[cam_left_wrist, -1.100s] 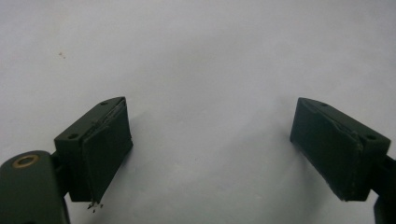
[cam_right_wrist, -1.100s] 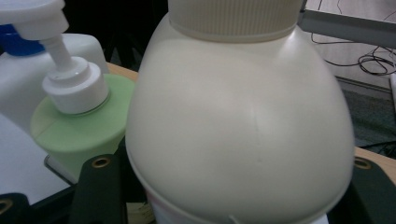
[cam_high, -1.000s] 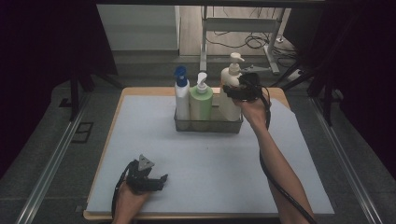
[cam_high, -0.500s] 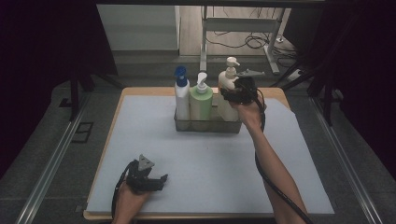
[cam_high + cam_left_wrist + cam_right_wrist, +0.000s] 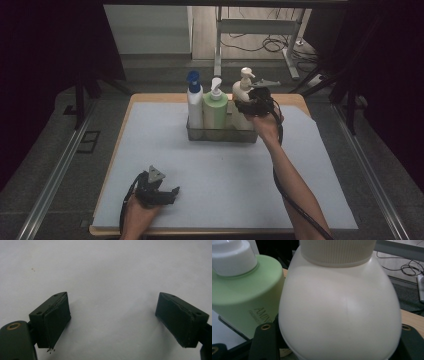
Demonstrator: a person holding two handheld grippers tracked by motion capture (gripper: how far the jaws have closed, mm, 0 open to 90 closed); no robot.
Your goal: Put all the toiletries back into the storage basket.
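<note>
- The cream pump bottle [image 5: 339, 307], round-shouldered with a ribbed collar, stood at the right end of a clear caddy [image 5: 220, 135] near the counter's [image 5: 300, 200] far edge, beside a green bottle [image 5: 215, 112] and a blue-capped white bottle [image 5: 194, 102]
- The right hand-held gripper [image 5: 250, 105] sat against it, jaws flanking the body; whether the pads pressed could not be told
- The right gripper view showed lettering on the green bottle
- The left hand-held gripper [image 5: 112, 322] rested near the front edge, jaws apart
</note>
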